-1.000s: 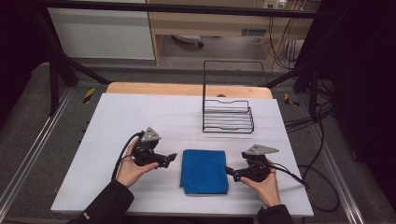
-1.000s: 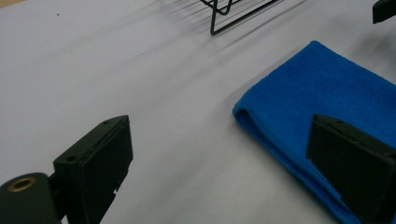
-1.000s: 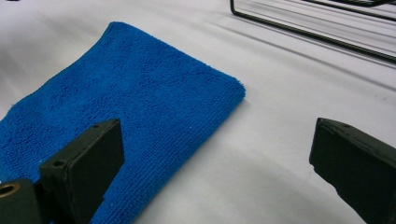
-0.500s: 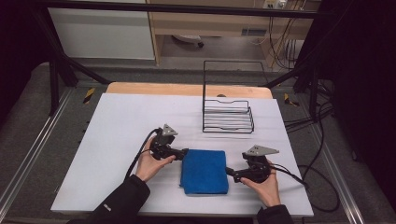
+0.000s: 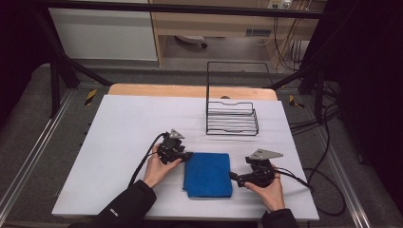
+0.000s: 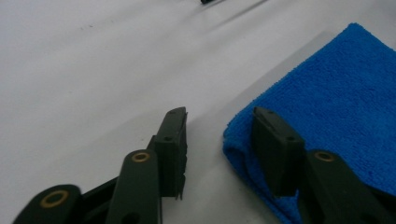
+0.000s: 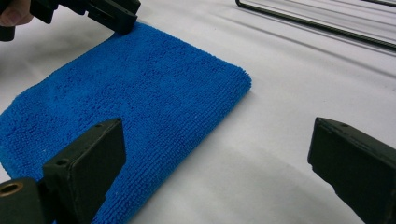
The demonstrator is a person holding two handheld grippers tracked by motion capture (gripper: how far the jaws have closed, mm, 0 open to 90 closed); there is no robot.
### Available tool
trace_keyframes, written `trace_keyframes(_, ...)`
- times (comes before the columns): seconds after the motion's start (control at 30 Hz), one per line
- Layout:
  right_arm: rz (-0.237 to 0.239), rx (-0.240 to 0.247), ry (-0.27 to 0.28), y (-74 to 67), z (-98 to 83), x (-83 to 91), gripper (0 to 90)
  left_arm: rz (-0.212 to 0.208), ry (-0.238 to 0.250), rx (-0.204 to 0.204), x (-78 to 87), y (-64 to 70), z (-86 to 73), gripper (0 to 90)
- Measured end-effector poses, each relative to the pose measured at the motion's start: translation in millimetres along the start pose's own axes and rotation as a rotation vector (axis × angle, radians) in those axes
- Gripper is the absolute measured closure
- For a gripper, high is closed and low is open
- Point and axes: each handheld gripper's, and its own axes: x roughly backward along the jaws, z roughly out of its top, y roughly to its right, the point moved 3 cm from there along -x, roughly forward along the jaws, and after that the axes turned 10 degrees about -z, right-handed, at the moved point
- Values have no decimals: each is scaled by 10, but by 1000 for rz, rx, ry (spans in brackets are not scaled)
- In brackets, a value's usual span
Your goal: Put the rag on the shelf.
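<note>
A folded blue cloth lies flat on the white table near its front edge. My left gripper is at the cloth's far left corner. Its jaws have just been closing. In the left gripper view one jaw rests on the cloth, the other stands on the bare table beside the folded edge, still apart from it. My right gripper sits at the cloth's right edge, wide open. One of its jaws hangs over the cloth, the other over the table. The left gripper also shows there, at the cloth's far corner.
A black wire rack stands behind the cloth toward the back right. The white table top stretches to the left, with a wooden strip at its far edge. Cables trail off the right side.
My left gripper has moved right and a little down to the cloth's far left corner, and its jaws have narrowed. The right gripper and the cloth have stayed put.
</note>
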Motion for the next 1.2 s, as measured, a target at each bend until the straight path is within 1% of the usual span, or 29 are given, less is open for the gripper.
trace_keyframes(0.03, -1, -2, -3, 0, 0, -2, 49, -6, 4, 4, -12, 12, -2, 584)
trace_keyframes(0.17, 1, -4, -3, -2, 1, -8, 50, -24, -13, -9, -57, 48, -15, 611)
trace_keyframes(0.23, 5, -3, -6, -4, -1, -10, 50, -21, -9, -12, -70, 57, -14, 623)
trace_keyframes(0.4, 6, -2, -5, -2, 1, -12, 51, -38, -9, 0, -84, 85, -18, 678)
trace_keyframes(0.43, 5, -6, -5, -3, 1, -11, 50, -37, -10, -7, -84, 88, -18, 685)
trace_keyframes(0.5, 5, -8, -2, -1, 5, -11, 49, -38, -13, -4, -83, 95, -20, 709)
trace_keyframes(0.53, 5, -8, 3, 3, 9, -13, 49, -47, -15, 3, -86, 103, -24, 726)
trace_keyframes(0.6, 5, -16, 6, 4, 16, -12, 48, -48, -17, 1, -86, 111, -25, 739)
trace_keyframes(0.7, -5, -22, 10, 18, 36, -24, 47, -53, -23, 1, -82, 118, -26, 781)
trace_keyframes(0.73, -16, -23, 13, 41, 66, -36, 44, -51, -24, 0, -82, 121, -27, 804)
trace_keyframes(0.8, -20, -22, 14, 46, 84, -37, 44, -49, -20, 4, -86, 127, -28, 814)
trace_keyframes(0.83, -30, -19, 17, 55, 110, -41, 43, -47, -20, 5, -87, 129, -31, 818)
trace_keyframes(0.87, -44, -23, 14, 58, 181, -66, 43, -41, -18, 2, -87, 128, -32, 821)
trace_keyframes(0.93, -41, -21, 14, 51, 201, -73, 46, -42, -16, 3, -88, 125, -33, 821)
trace_keyframes(1.0, -43, -5, 9, 32, 254, -113, 62, -46, -15, 4, -89, 119, -35, 821)
trace_keyframes(1.07, -48, 1, -2, 31, 306, -173, 109, -45, -12, 1, -90, 119, -39, 821)
trace_keyframes(1.1, -57, -8, -13, 36, 331, -207, 125, -44, -13, 0, -89, 121, -39, 820)
trace_keyframes(1.13, -65, -13, -12, 47, 355, -247, 148, -43, -14, -2, -90, 122, -40, 819)
trace_keyframes(1.17, -66, -18, -17, 63, 375, -286, 180, -43, -16, -6, -88, 121, -40, 819)
trace_keyframes(1.2, -68, -32, -27, 79, 388, -330, 191, -43, -17, -7, -88, 121, -41, 819)
